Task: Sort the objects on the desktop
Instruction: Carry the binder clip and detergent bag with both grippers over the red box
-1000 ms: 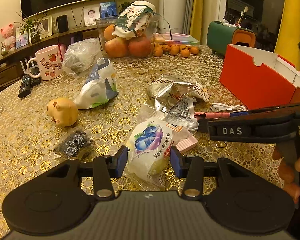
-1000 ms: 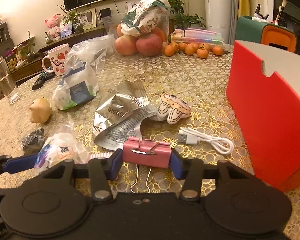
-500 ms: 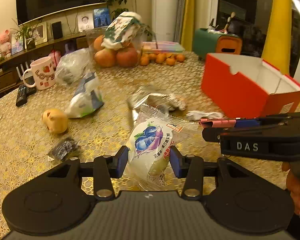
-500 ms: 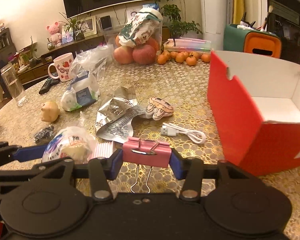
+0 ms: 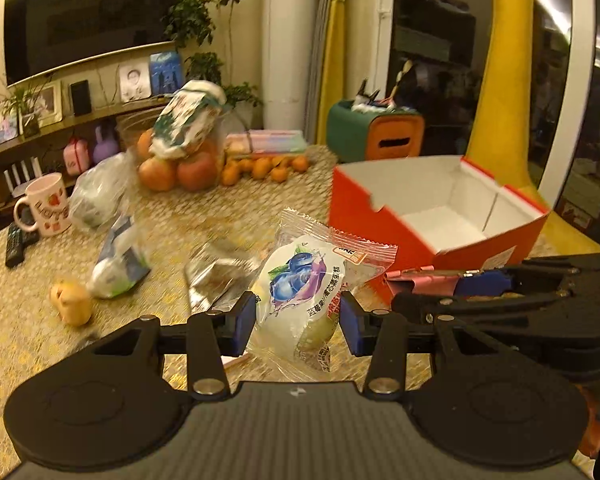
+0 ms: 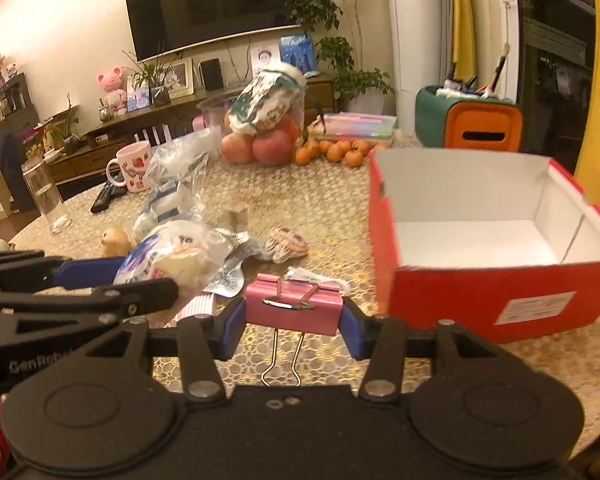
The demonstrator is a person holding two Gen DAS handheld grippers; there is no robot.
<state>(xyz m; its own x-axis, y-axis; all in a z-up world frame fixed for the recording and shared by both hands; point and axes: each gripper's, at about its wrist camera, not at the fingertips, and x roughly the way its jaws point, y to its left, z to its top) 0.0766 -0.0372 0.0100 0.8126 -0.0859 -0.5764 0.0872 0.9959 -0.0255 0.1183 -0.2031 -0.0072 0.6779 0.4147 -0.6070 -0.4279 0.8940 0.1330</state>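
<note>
Red cardboard box (image 6: 480,296) is the biggest thing before you; it stands open on the tabletop (image 6: 300,200), and its white inside looks empty. It lies ahead of both tongs and to the right, with its near wall just beyond the right tongs. Its long side runs away from you, toward the green and orange holder behind it.

Your right tongs (image 6: 292,320) are closed on the pink binder clip (image 6: 294,308); the pads press on its two ends, and its wire handles hang down, clear of the tabletop. Your left tongs (image 5: 298,326) are closed on the snack packet (image 5: 300,300), the one with blueberries printed on it; they pinch its lower part, and its sealed top edge stands up toward the box.

I judge that the right hand is the nearer one to the box, because the box opening is directly ahead of it. The left hand must cross further to the right, and the right tongs are in its way, so I would take the clip over the near wall first.
</note>
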